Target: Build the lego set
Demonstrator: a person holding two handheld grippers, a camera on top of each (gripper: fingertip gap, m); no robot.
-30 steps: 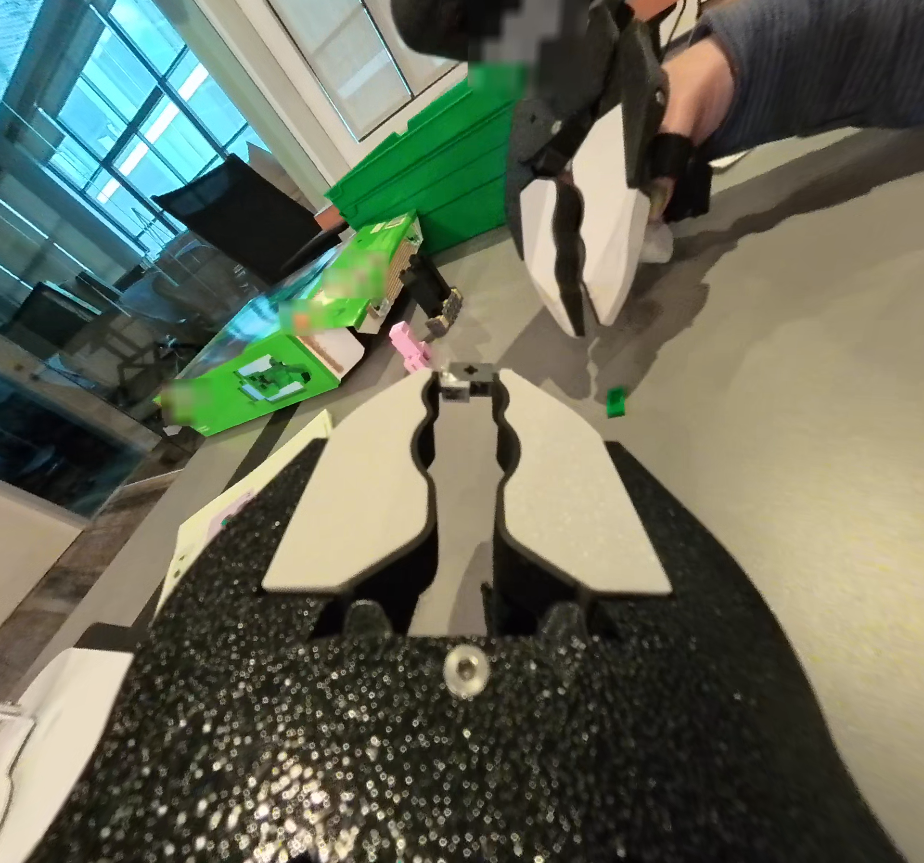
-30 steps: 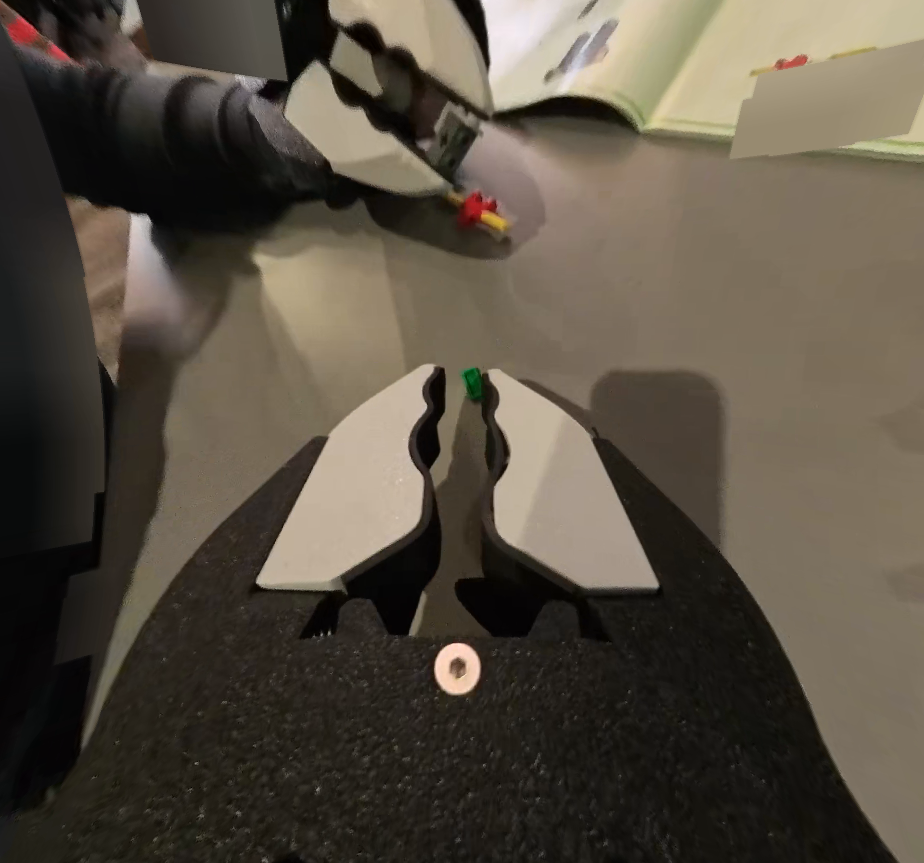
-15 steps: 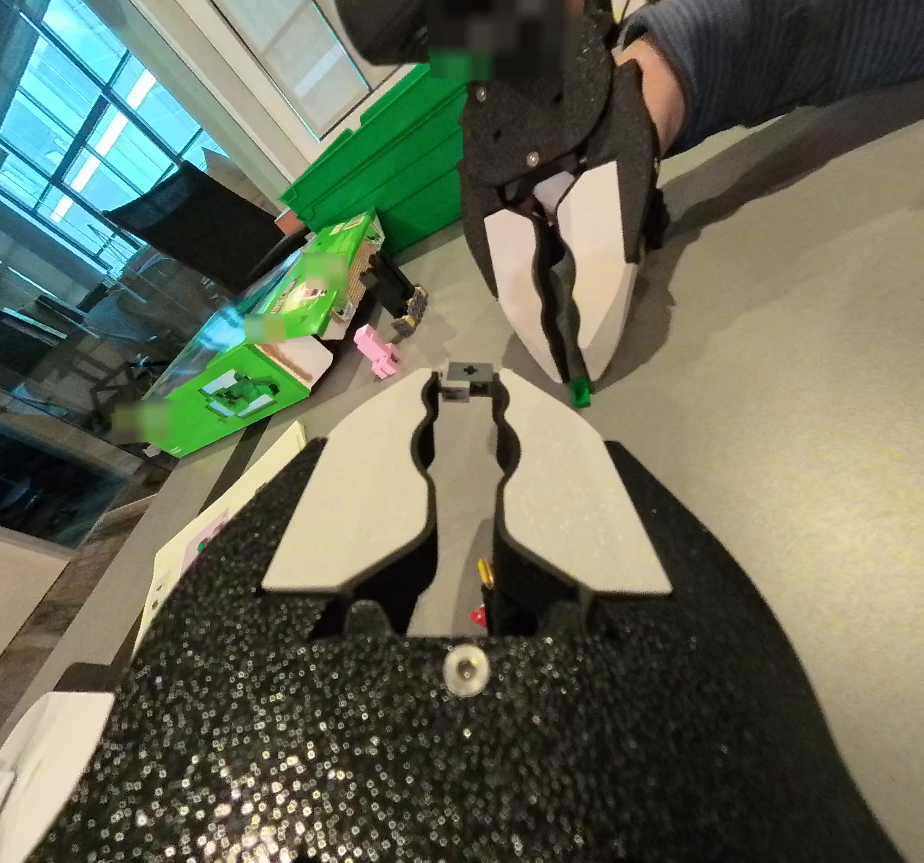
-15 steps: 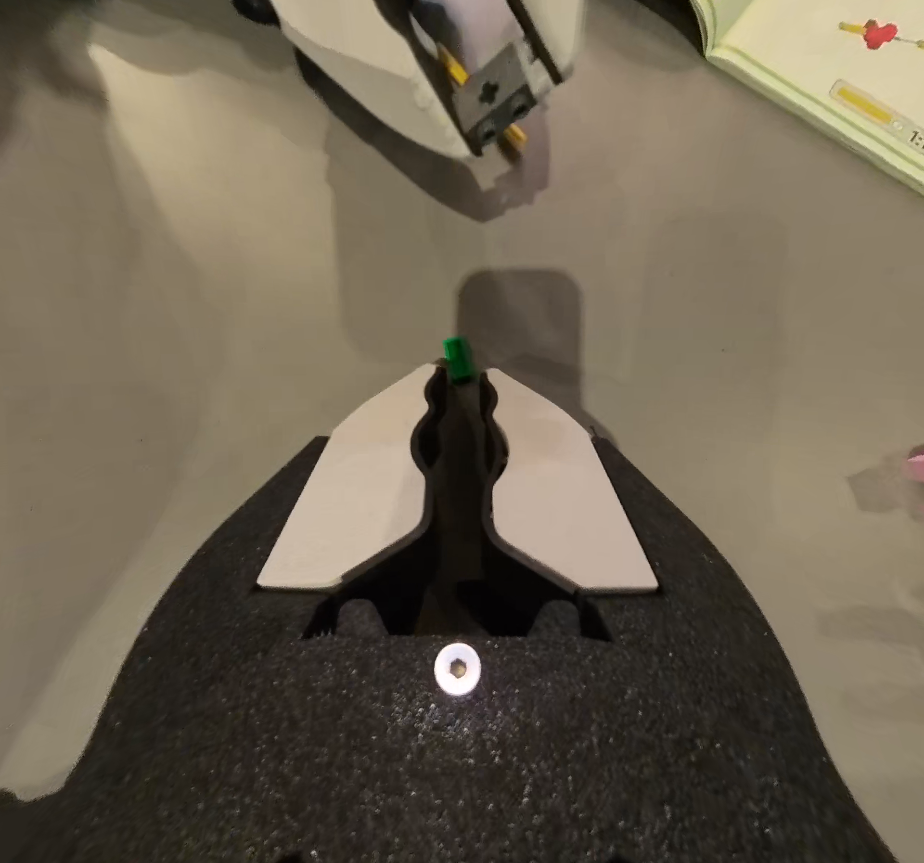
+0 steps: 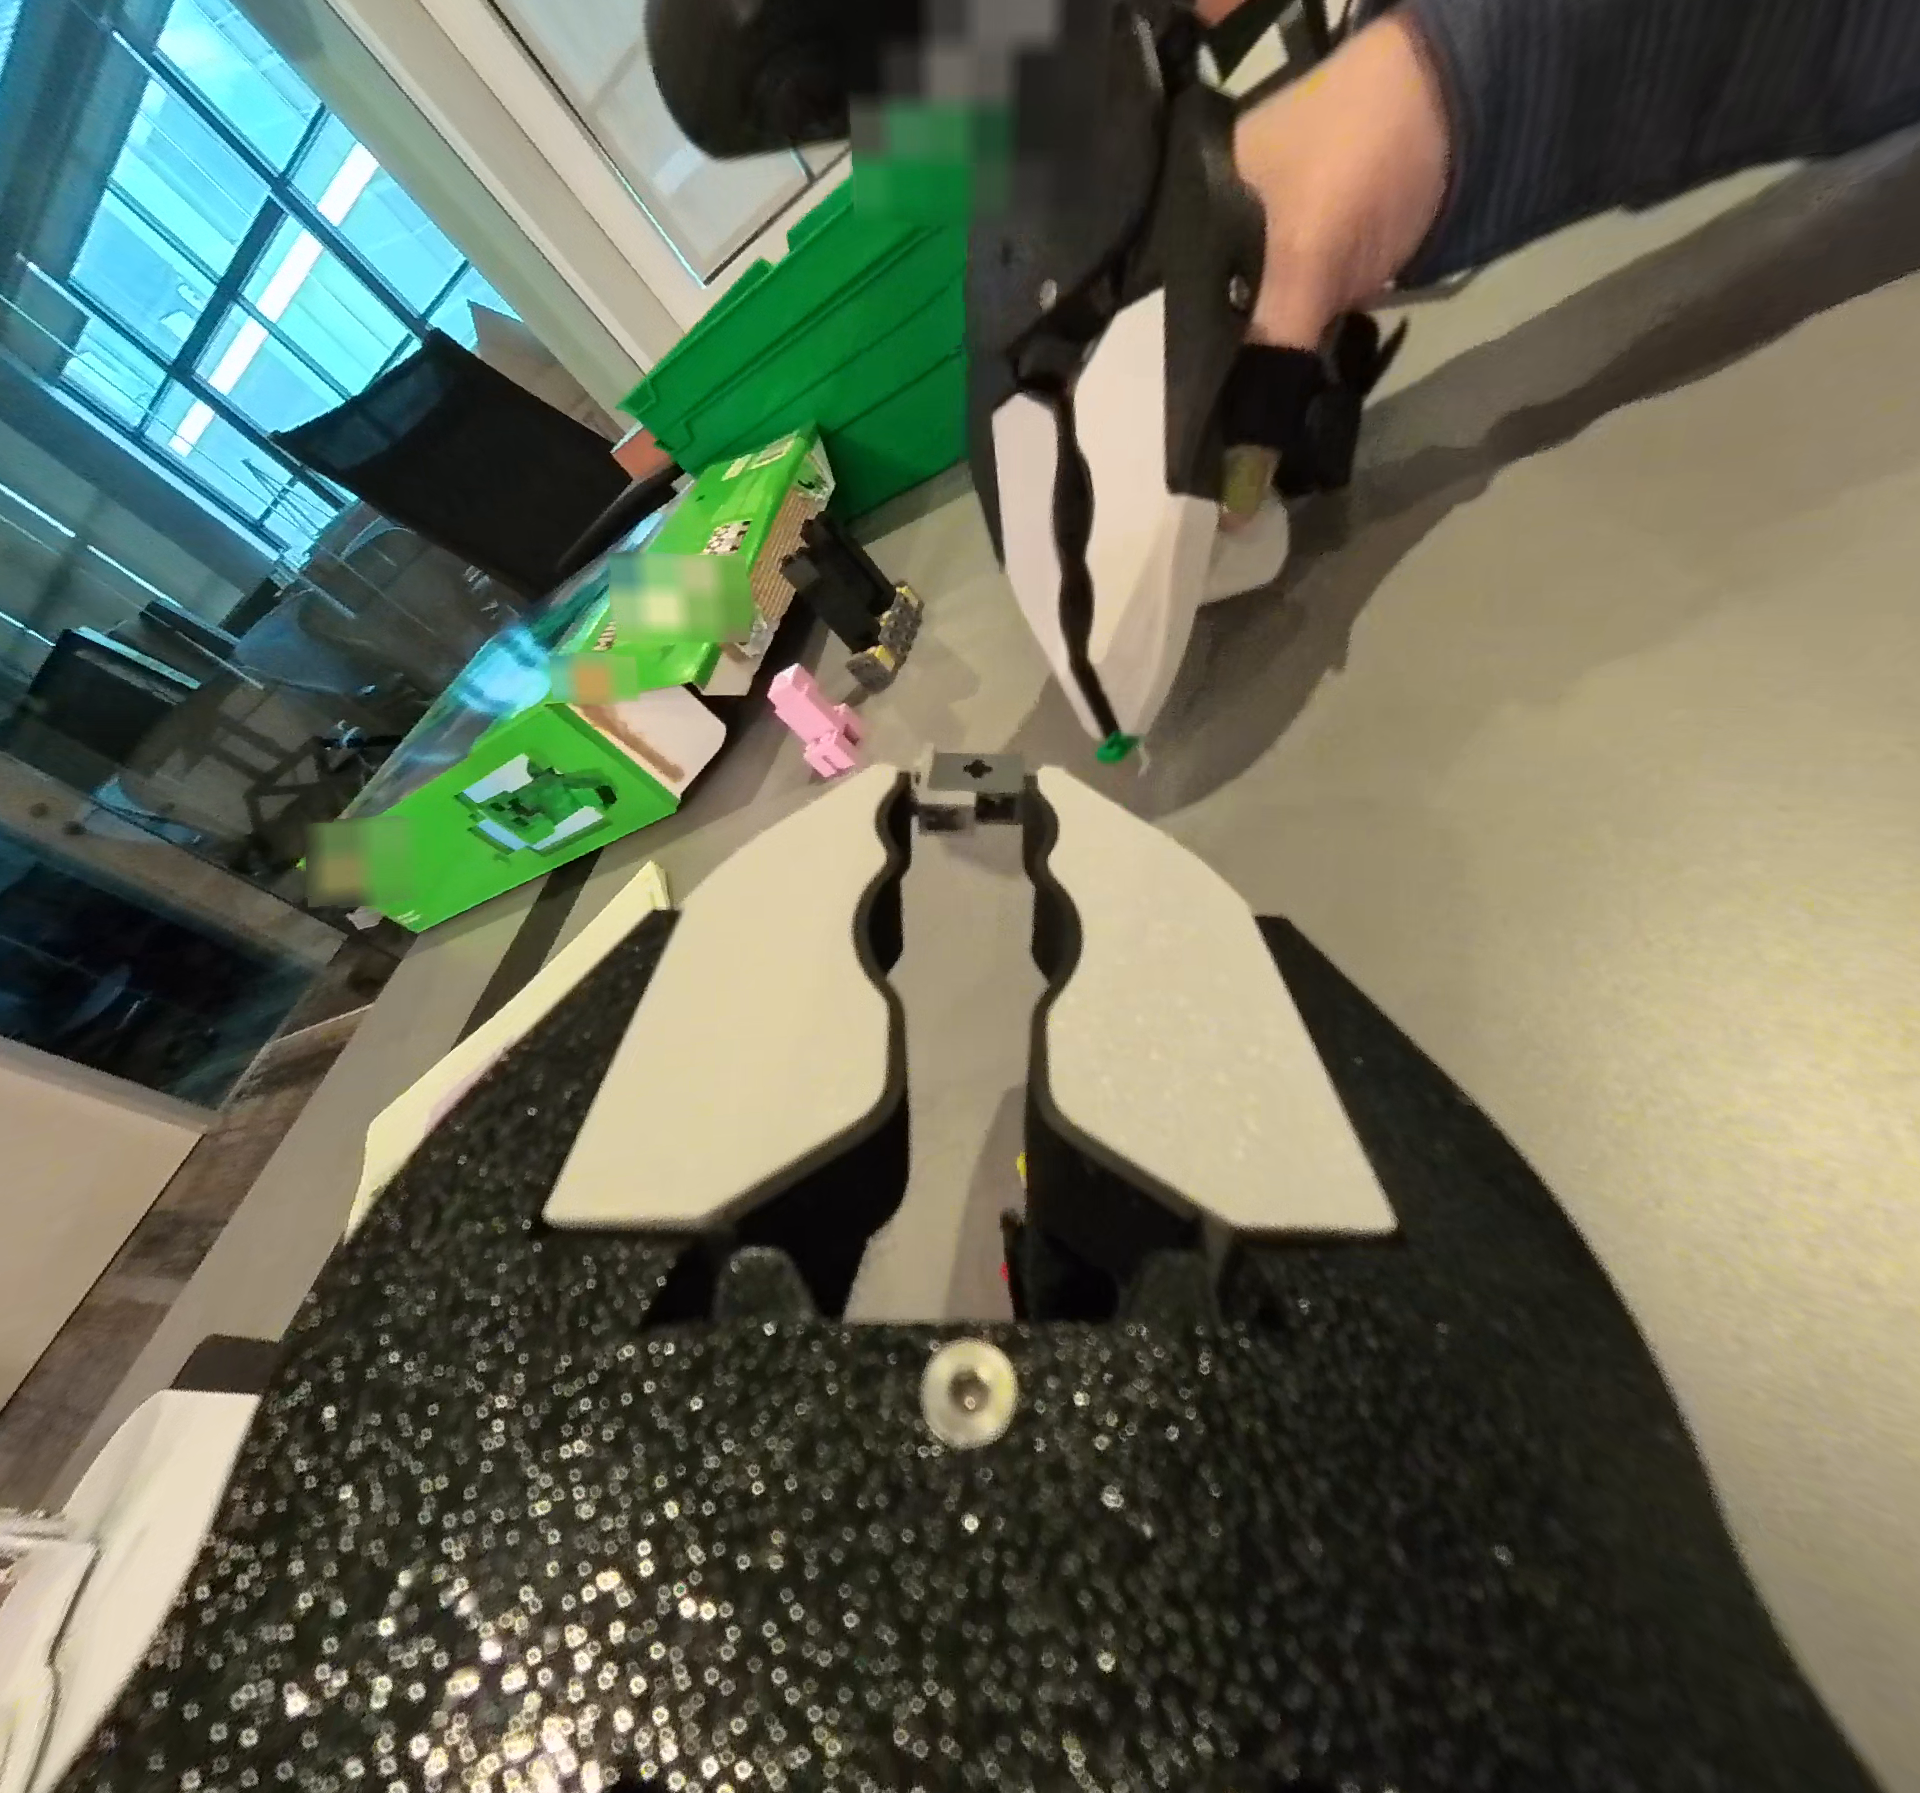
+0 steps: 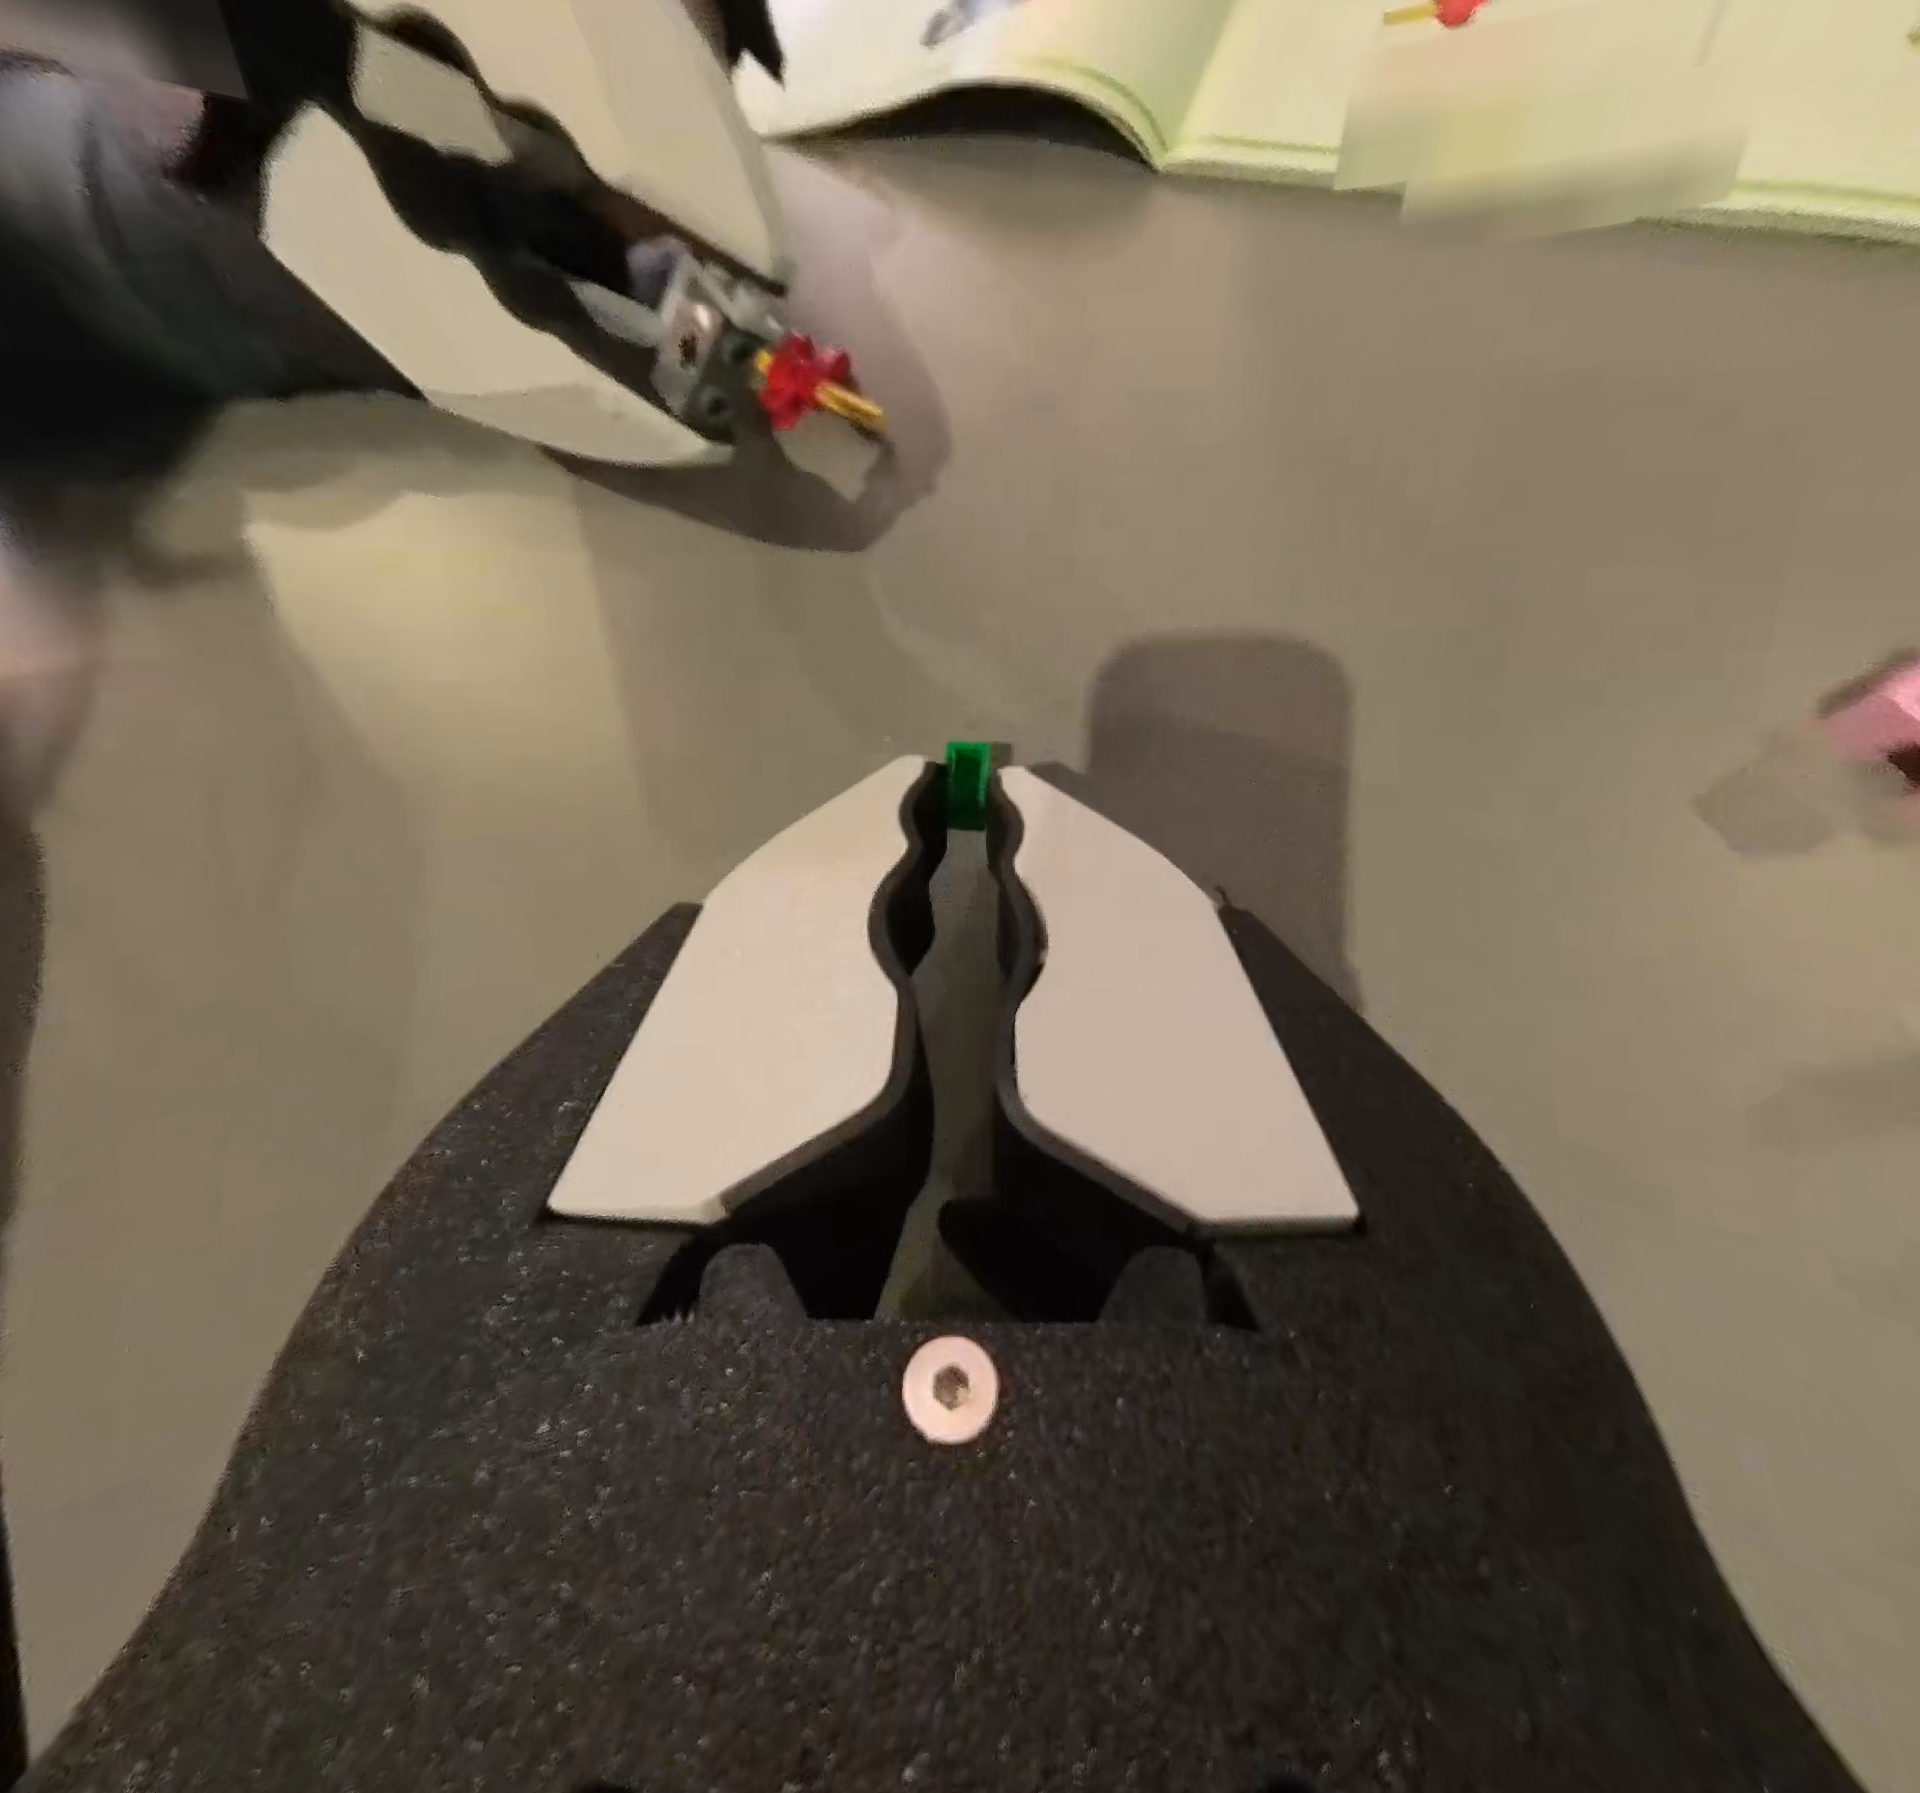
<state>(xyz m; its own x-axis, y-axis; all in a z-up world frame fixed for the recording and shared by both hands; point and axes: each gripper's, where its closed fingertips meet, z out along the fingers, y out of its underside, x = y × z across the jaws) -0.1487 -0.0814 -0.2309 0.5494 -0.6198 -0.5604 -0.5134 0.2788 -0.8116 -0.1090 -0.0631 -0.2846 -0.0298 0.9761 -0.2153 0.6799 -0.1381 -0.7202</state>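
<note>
Two grippers, both loaded. Left gripper (image 5: 971,787), centre of the left wrist view, is closed down to brick width on a small grey brick (image 5: 974,775) pinched right at the fingertips; in the right wrist view, upper left, that brick (image 6: 694,343) carries a red gear piece (image 6: 798,379) on a yellow axle (image 6: 852,408) poking out toward the grey table (image 6: 1351,455). Right gripper (image 6: 964,787), centre of the right wrist view, is nearly closed on a tiny green piece (image 6: 968,787), held at the very tips and sticking slightly past them. In the left wrist view the green piece (image 5: 1112,749) sits just right of the grey brick, near but apart.

Handling, as a guess: both parts are light, rigid, smooth plastic. The green one is so small it could twist or pop out under side load. Best hold is on flat opposite faces, keeping the mating side clear.

Instruction booklet (image 6: 1299,29) lies open upper right. Pink piece (image 5: 818,725) and green box (image 5: 499,808) sit left of centre.
</note>
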